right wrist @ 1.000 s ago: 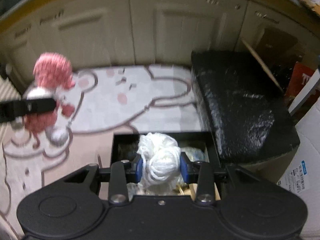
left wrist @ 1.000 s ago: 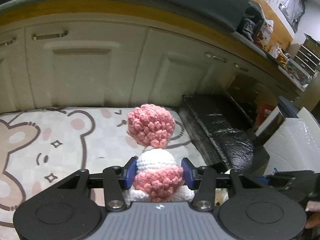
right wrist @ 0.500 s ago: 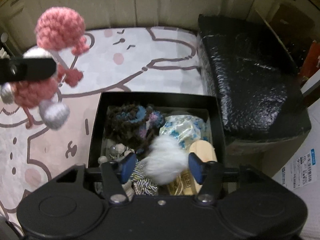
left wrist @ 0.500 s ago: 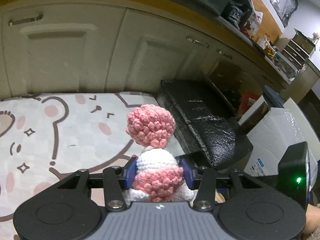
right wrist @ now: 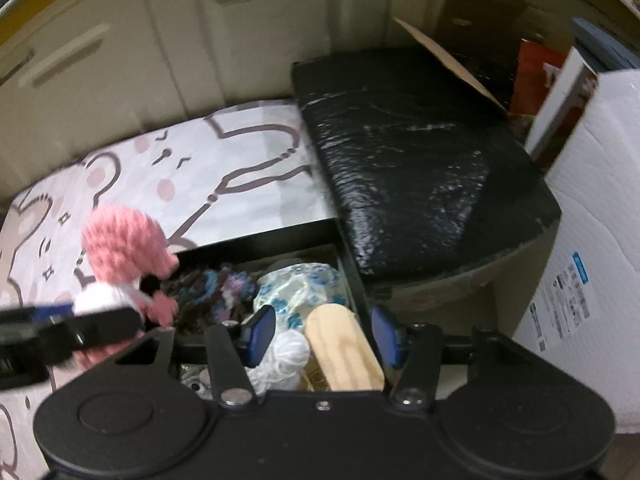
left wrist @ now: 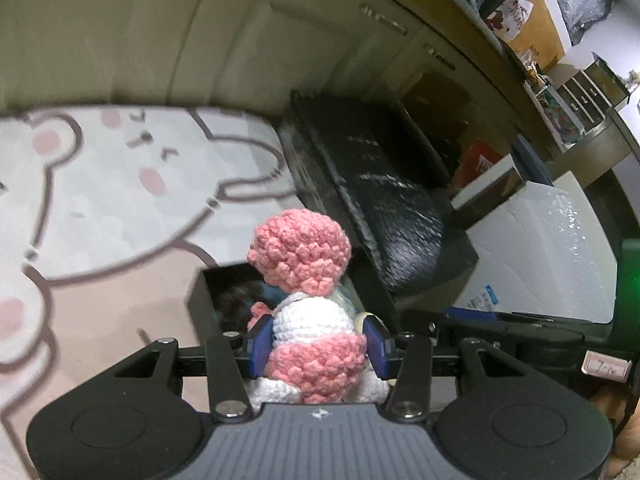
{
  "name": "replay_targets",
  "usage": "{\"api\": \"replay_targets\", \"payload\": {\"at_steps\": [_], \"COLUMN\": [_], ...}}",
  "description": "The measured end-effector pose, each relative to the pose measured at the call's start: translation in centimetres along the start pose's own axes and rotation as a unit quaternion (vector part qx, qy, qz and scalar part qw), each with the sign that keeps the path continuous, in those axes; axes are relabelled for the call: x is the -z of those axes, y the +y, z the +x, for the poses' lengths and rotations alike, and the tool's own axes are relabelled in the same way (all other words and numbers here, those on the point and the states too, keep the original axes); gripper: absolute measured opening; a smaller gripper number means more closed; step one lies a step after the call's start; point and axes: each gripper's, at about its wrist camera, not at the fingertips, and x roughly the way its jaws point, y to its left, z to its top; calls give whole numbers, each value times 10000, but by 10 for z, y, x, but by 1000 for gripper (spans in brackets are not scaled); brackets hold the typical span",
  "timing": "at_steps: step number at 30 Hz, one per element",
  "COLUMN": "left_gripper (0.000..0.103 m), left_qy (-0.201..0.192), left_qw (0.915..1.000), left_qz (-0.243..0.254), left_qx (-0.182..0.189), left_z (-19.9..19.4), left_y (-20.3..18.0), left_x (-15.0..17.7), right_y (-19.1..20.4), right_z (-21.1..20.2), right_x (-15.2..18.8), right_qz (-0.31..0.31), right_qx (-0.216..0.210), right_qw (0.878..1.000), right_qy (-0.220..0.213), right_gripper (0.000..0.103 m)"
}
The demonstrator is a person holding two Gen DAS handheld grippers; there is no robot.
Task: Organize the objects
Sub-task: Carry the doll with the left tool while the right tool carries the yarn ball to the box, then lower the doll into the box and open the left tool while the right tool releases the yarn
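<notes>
My left gripper is shut on a pink and white crochet doll and holds it over the near left edge of an open black box. In the right wrist view the doll hangs beside the box's left wall. My right gripper is open and empty above the box. A white yarn ball lies in the box under it, beside a wooden piece, a blue-flowered bag and dark yarn.
The box sits on a bear-print mat. A black wrapped block lies to its right, and a white foam box farther right. Cream cabinet doors stand behind. Cardboard and boxes crowd the far right.
My right gripper opened and let the white yarn ball fall into the box. My left gripper carried the doll right, from over the mat to the box's edge.
</notes>
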Motion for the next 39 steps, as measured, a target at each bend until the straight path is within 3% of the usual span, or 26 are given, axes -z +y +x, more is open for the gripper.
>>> {"api": "replay_targets", "payload": {"at_steps": [6,16,22,39], "left_gripper": [49,50,64,65], "left_qy": [158,336,486,412], "left_qw": [9993,9976,9983,9986], "left_qz": [-107,323,304,325], "left_qx": [314,516,114,-80], "left_z": [22,51,58,37], "left_y": [-6,-16,-6,3], "left_x": [7,12,14,7], "right_y": [-16,-20,-21,-12], "right_z": [1,4,5,-4], "right_x": [0,0,1,3], "right_qz": [303,338,333,179], "right_qx": [63,7,19,-11], "right_qw": [9995,9994,9994,9998], "right_qy": [-10,18,66,5], "right_gripper": [52,51,51,50]}}
